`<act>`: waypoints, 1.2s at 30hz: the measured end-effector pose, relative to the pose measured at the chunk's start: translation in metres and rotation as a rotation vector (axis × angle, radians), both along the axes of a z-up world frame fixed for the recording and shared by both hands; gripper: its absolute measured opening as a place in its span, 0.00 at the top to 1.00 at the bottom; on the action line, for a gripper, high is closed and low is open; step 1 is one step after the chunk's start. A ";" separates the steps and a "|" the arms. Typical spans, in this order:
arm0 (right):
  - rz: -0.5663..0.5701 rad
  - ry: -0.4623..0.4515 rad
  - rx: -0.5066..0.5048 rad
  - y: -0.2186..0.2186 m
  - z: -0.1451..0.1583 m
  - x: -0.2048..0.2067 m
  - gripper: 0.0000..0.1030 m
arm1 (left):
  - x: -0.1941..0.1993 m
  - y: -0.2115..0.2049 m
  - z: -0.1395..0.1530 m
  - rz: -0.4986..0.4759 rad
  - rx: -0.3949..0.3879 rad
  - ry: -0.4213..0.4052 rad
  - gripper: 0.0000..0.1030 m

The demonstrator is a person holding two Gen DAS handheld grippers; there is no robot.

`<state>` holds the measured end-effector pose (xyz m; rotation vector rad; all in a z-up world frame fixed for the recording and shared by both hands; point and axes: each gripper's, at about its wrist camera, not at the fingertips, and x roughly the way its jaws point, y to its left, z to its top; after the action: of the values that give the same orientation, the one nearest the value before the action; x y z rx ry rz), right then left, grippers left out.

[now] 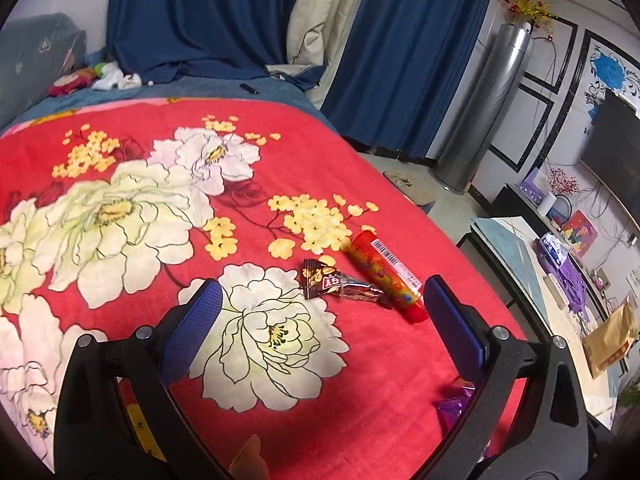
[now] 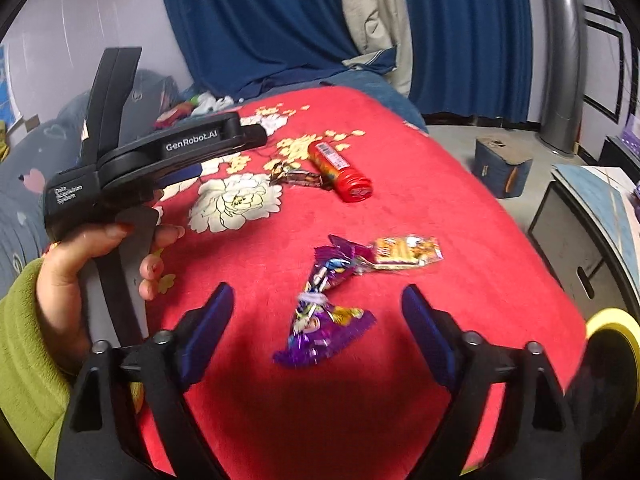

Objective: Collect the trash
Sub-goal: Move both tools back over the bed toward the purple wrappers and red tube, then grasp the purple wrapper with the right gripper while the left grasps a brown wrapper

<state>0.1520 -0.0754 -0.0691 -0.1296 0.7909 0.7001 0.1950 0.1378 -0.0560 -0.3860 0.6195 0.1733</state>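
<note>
Trash lies on a red floral blanket [image 1: 380,360]. In the left wrist view a red tube with a barcode [image 1: 384,274] and a brown wrapper [image 1: 336,284] lie just ahead of my left gripper [image 1: 322,300], which is open and empty. A purple wrapper [image 1: 454,404] peeks out by its right finger. In the right wrist view my right gripper [image 2: 318,312] is open and empty over a purple wrapper [image 2: 320,328]. An orange wrapper [image 2: 406,254], the brown wrapper [image 2: 296,178] and the red tube [image 2: 340,170] lie farther off. The left gripper's body [image 2: 160,156] shows at left, held by a hand.
Blue curtains [image 1: 208,20] hang behind the bed. Pillows and toys [image 1: 92,76] lie at its head. A silver cylinder [image 1: 484,112], a blue box [image 2: 502,168], a low table [image 1: 520,264] and a TV shelf [image 1: 576,240] stand on the right. A yellow round object [image 2: 612,332] sits at lower right.
</note>
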 end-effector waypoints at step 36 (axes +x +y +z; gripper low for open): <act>0.052 0.146 0.129 -0.006 -0.013 -0.029 0.64 | 0.010 0.016 -0.031 -0.114 -0.277 0.008 0.97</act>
<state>0.1230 -0.0815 -0.0819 0.0185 0.8817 0.8140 0.2052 0.1533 -0.0866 -0.6158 0.6732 -0.0210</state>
